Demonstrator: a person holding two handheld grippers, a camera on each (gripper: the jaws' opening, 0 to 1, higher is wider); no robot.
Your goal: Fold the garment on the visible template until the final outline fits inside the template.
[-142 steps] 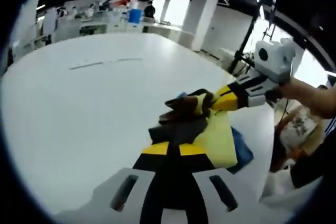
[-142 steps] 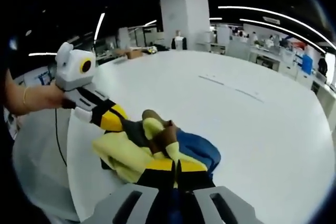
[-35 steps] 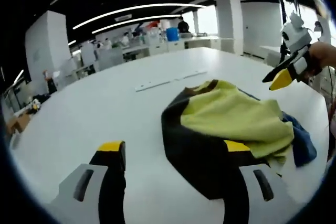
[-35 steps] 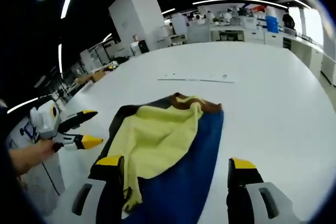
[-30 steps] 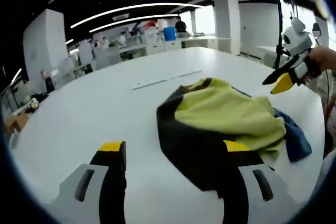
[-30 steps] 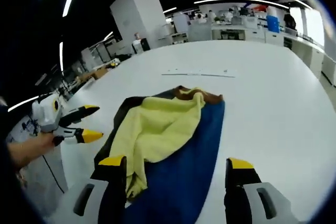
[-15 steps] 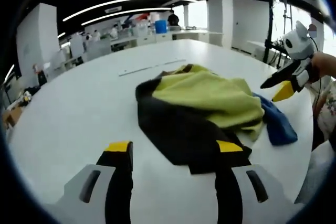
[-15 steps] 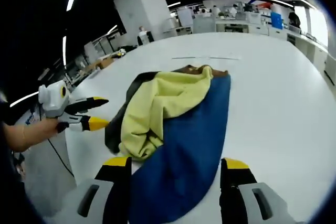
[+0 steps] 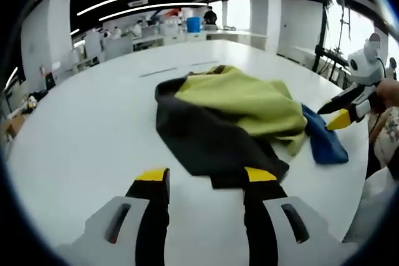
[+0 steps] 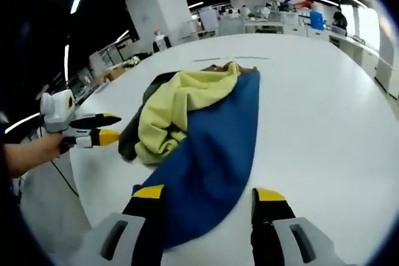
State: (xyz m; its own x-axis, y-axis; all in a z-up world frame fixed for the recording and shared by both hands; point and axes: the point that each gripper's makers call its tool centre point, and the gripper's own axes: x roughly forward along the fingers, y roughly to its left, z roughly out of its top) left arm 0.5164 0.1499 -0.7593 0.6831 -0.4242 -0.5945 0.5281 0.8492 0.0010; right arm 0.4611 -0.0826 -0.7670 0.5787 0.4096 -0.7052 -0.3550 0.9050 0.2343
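Two grippers sat near the garment (image 9: 230, 113) on the big white table (image 9: 81, 129), and the garment lay bunched up with its black, yellow and blue parts showing. Left gripper (image 9: 206, 179) had its jaws wide apart and held nothing, with its tips at the garment's black edge. Right gripper (image 10: 202, 197) was also wide open and held nothing, with its tips either side of the garment's blue end (image 10: 206, 154).

White table (image 9: 75, 129); crumpled yellow, black, blue garment (image 9: 237, 110) lying on it
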